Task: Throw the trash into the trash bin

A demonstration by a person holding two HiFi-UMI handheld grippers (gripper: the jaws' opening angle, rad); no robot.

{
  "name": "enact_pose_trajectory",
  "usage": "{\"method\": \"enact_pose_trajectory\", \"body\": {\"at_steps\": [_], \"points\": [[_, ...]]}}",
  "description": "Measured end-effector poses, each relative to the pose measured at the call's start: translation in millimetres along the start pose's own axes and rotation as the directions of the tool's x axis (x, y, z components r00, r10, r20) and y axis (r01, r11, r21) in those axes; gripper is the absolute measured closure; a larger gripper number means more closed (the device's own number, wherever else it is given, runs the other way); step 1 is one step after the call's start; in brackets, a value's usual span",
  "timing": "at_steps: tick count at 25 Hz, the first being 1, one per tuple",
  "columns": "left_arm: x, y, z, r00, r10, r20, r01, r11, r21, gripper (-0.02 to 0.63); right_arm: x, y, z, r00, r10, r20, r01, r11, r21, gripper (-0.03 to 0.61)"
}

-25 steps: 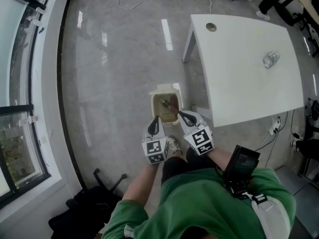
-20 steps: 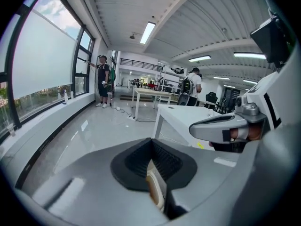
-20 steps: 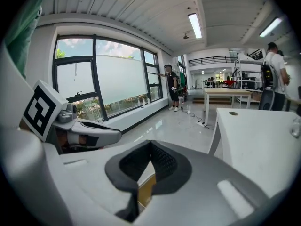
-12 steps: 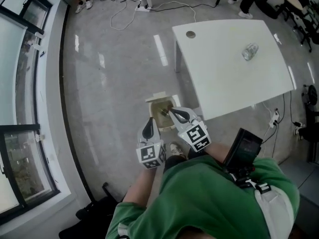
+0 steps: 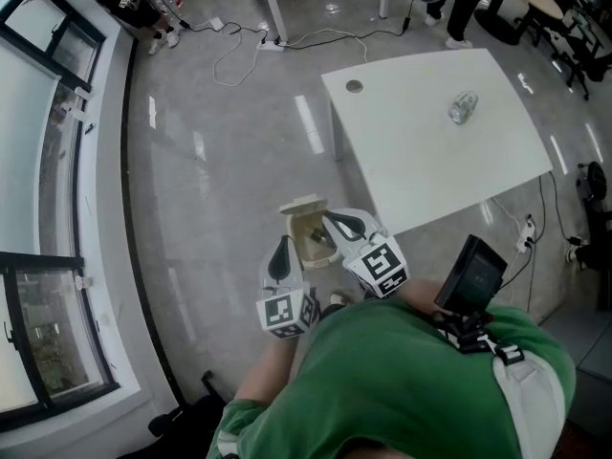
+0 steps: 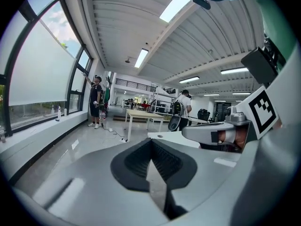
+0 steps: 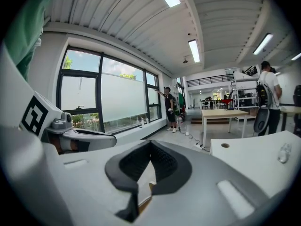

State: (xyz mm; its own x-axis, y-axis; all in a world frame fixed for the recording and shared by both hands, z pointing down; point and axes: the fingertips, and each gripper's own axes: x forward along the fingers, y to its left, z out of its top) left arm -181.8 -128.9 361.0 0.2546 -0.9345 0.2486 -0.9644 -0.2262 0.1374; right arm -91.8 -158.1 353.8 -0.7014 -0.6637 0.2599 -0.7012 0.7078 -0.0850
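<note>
The small beige rectangular trash bin (image 5: 302, 206) stands open-topped on the grey polished floor (image 5: 220, 180), just beside the near corner of the white rectangular table (image 5: 421, 170). Its long axis runs away from the person. Brownish trash (image 5: 314, 238) lies inside, too small to make out. A clear crumpled plastic bottle (image 5: 463, 107) lies on its side on the table, well apart, its long axis slanting far-right. The left gripper (image 5: 281, 249) and the right gripper (image 5: 337, 224) hover above the bin, each with its jaws together and nothing between them.

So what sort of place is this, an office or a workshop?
Most likely a big open-plan lab or office hall. A white table stands on a polished floor, tall windows line one wall, strip lights run along the ceiling, and cables trail across the floor.
</note>
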Motion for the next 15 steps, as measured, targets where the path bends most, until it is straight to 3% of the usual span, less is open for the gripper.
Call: {"method": "enact_pose_trajectory", "body": {"at_steps": [15], "points": [[-6, -13, 32, 0.996, -0.063, 0.069, 0.061, 0.998, 0.025, 0.607, -17, -1, 33, 0.996, -0.052, 0.068, 0.054, 0.998, -0.041, 0.575]]}}
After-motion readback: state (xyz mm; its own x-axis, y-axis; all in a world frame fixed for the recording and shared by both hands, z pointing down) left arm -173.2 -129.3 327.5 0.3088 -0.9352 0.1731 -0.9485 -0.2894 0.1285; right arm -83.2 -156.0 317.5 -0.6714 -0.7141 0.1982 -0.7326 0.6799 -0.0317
